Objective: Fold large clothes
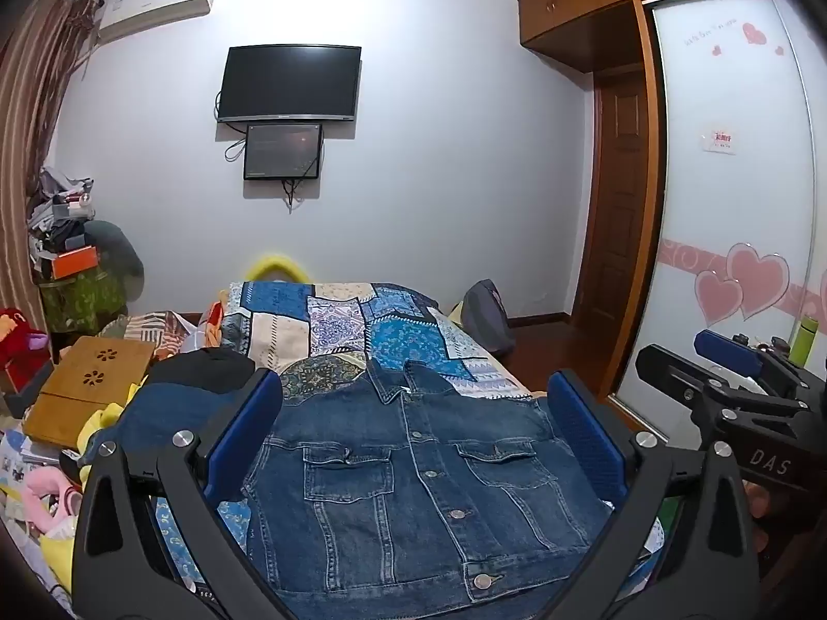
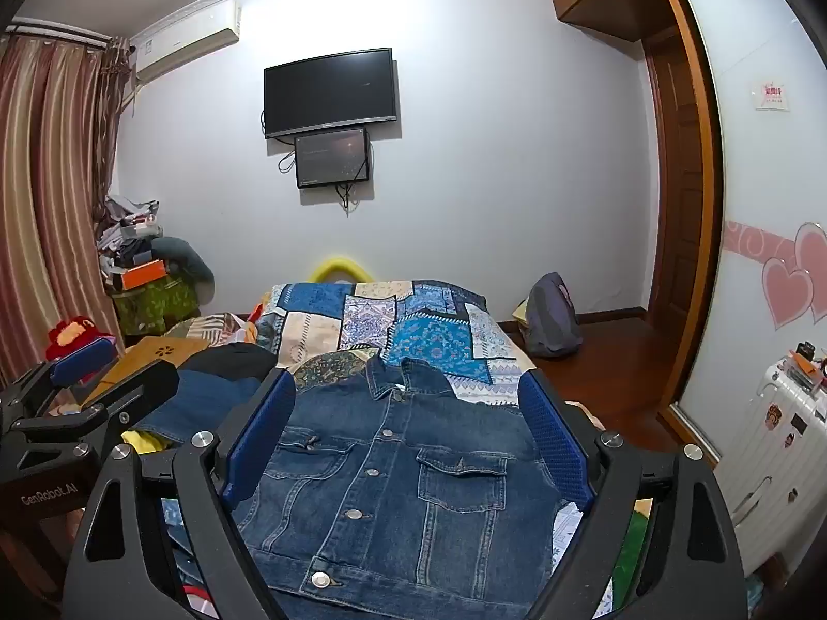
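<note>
Denim jacket (image 1: pixel 413 491) below both spread claws

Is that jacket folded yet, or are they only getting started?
Only starting. Done: the denim jacket lies spread flat, front up and buttoned, on the patchwork bedspread. In hand: nothing; the left hand-held gripper and right hand-held gripper are both open above it. Left: every fold.
</note>
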A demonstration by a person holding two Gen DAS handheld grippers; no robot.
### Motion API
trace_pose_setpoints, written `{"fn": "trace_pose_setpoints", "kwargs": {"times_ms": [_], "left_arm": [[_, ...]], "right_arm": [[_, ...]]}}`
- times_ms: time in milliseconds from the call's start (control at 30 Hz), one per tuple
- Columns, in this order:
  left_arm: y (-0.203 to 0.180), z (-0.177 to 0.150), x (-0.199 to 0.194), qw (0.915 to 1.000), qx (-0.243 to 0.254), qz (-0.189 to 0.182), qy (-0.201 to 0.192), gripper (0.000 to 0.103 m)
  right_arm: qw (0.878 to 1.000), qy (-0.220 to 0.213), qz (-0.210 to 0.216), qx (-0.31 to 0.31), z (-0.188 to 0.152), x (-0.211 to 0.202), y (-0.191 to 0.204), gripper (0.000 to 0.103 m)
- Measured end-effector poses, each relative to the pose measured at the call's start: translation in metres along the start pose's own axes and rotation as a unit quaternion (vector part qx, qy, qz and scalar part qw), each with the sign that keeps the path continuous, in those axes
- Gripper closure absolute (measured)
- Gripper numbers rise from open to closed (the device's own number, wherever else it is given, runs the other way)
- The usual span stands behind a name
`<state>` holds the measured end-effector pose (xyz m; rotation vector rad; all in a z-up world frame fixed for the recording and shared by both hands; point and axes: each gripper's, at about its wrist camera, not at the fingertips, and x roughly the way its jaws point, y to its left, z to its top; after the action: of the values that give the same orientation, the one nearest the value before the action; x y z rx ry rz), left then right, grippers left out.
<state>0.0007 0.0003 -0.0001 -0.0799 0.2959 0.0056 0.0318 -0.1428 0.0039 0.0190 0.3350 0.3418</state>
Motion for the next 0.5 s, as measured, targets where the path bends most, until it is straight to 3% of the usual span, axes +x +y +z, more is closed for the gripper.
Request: {"fn": "trace_pose_setpoints", "kwargs": {"times_ms": [500], "left_arm": [[0.0007, -0.0010, 0.0015, 0.9999, 0.006, 0.008, -0.004, 0.000]], "right_arm": [[1.000, 0.003, 0.001, 0.002, -0.0017, 0.0012, 0.0004, 0.017]]}}
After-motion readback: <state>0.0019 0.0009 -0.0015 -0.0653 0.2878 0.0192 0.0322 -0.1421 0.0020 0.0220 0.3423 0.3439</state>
